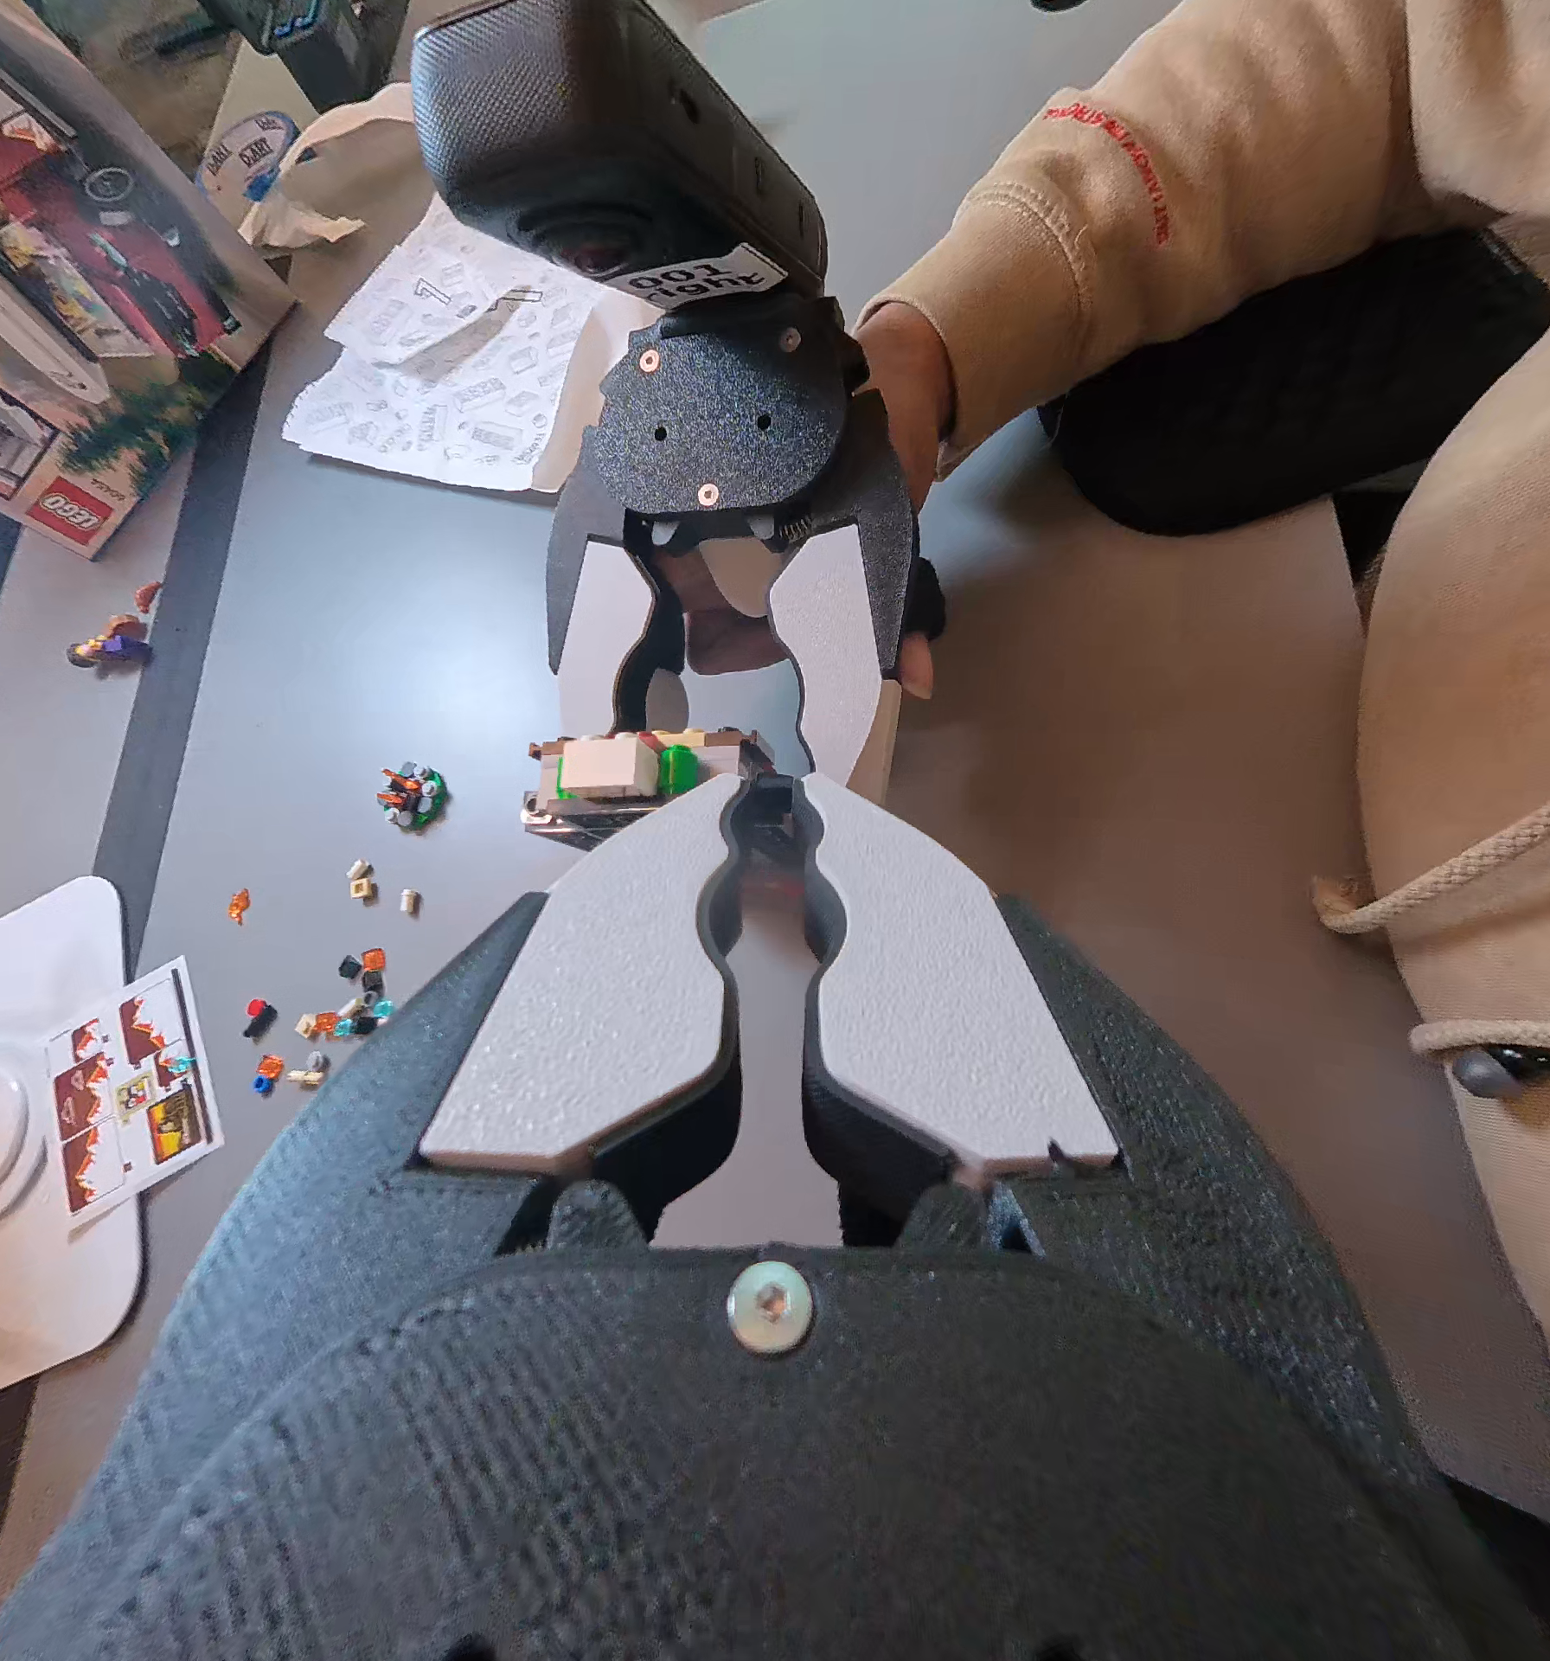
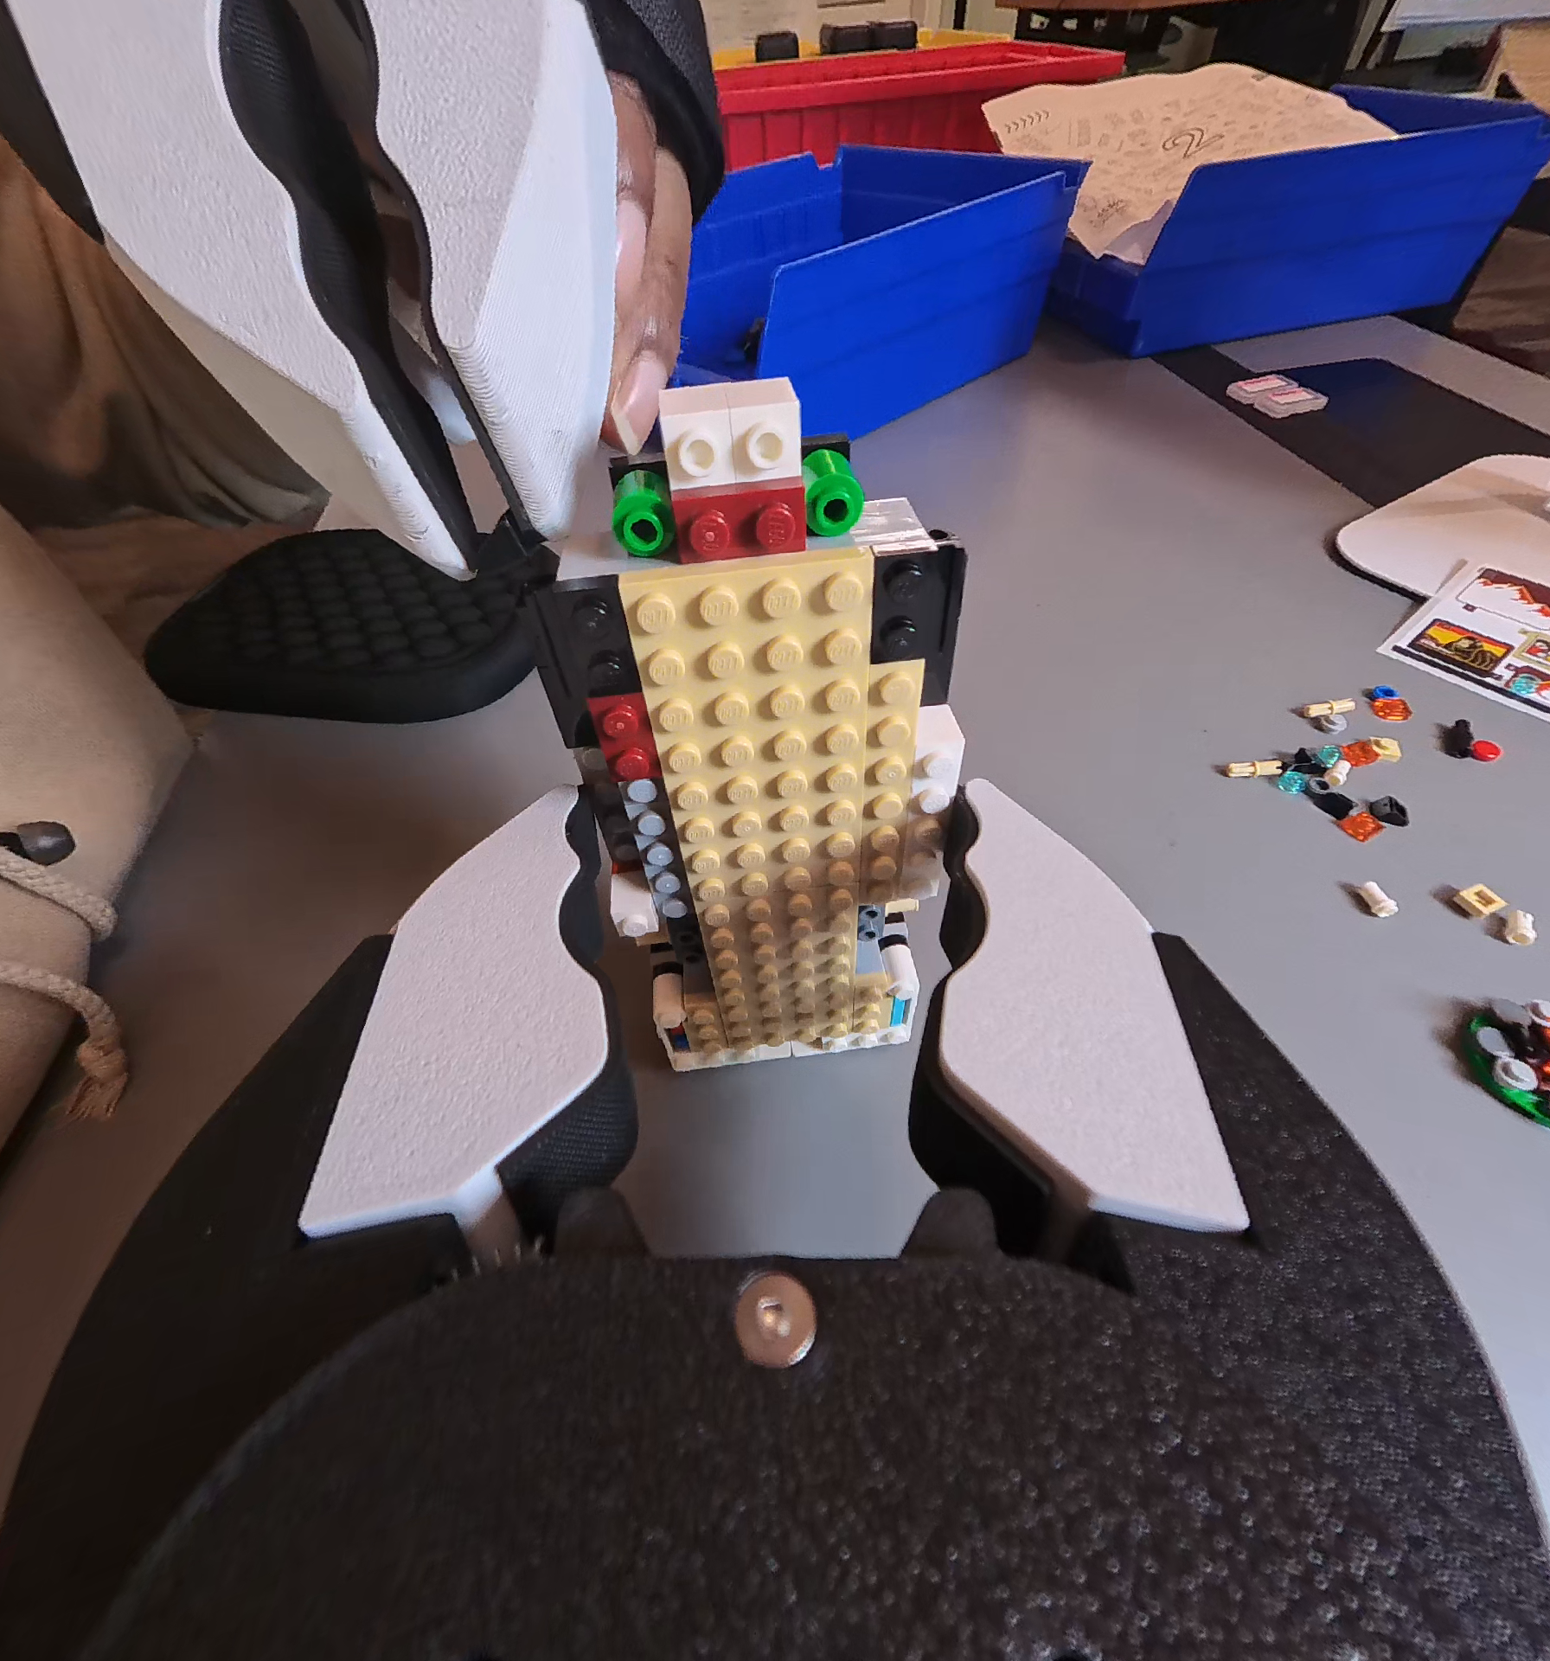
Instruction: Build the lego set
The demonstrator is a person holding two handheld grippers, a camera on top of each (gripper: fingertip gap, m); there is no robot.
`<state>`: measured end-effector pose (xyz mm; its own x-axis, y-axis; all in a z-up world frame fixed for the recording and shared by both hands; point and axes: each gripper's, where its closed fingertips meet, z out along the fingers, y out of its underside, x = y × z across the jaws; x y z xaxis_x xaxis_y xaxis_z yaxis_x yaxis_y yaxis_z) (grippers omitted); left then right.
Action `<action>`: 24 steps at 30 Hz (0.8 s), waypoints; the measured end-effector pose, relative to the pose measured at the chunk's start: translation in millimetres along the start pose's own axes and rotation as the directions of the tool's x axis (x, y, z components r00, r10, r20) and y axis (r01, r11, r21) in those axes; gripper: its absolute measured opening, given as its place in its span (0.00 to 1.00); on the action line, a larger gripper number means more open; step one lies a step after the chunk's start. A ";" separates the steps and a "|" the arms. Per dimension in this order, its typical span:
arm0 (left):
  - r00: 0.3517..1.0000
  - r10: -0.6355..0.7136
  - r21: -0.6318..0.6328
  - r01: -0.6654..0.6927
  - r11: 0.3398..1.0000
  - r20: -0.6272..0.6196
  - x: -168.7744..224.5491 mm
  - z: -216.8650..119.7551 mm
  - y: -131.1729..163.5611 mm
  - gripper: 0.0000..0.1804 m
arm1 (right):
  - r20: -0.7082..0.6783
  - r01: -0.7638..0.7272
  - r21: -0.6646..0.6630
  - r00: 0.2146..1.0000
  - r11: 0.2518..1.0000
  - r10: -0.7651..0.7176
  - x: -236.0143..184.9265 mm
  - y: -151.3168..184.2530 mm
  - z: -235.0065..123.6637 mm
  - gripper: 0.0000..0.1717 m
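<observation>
Right tongs (image 2: 771,854) clamped across tan studded brick model (image 2: 771,764), long axis running away toward left tongs.
Left tongs (image 2: 493,557) nipping small black piece (image 2: 520,553) at model's far left corner, above grey desk (image 2: 1113,539).

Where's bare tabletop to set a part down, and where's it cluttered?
Free: the grey table between the brick model and the blue bins, and the patch left of the model toward the printed paper. Crowded: the loose small pieces, the sticker sheet and the round green piece.
</observation>
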<state>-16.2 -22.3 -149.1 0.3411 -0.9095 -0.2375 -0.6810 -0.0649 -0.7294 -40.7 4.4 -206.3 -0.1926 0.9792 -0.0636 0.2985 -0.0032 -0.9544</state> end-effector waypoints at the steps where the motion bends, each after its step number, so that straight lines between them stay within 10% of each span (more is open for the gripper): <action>1: 1.000 0.015 -0.004 -0.015 1.000 0.013 -0.3 0.4 -0.2 0.04 | 0.001 -0.002 0.002 1.000 1.000 0.002 0.1 -0.1 -0.1 0.43; 24: 0.978 0.135 -0.023 -0.133 0.991 0.160 -3.5 0.2 0.3 0.08 | 0.006 -0.008 0.006 1.000 1.000 0.008 -0.4 -0.4 0.2 0.44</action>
<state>-17.4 -19.1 -148.6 0.3452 -0.8327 -0.4329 -0.7348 0.0472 -0.6766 -40.9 4.0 -205.9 -0.1955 0.9780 -0.0728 0.2943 -0.0124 -0.9556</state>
